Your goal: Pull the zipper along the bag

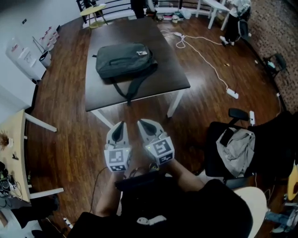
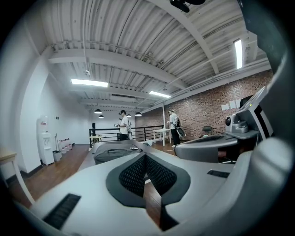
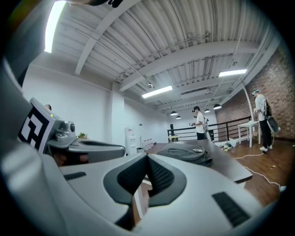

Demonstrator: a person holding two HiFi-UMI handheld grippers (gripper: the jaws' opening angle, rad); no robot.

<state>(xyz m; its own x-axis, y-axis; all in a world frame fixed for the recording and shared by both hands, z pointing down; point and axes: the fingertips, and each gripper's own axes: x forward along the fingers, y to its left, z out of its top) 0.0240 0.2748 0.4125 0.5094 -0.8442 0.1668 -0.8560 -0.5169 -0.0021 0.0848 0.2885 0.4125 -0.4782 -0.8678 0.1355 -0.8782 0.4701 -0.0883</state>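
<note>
A dark table (image 1: 163,60) was seen ahead w/ the grey bag (image 1: 125,60) laid flat on it, its strap (image 1: 132,89) hung over the near edge. L gripper (image 1: 122,125) & R gripper (image 1: 142,123) were held side by side, well short of the table, each w/ jaws pressed together, nothing gripped.

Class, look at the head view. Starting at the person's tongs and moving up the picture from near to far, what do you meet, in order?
Left tongs and right tongs, side by side → dark table → grey bag → small yellow-topped table
</note>
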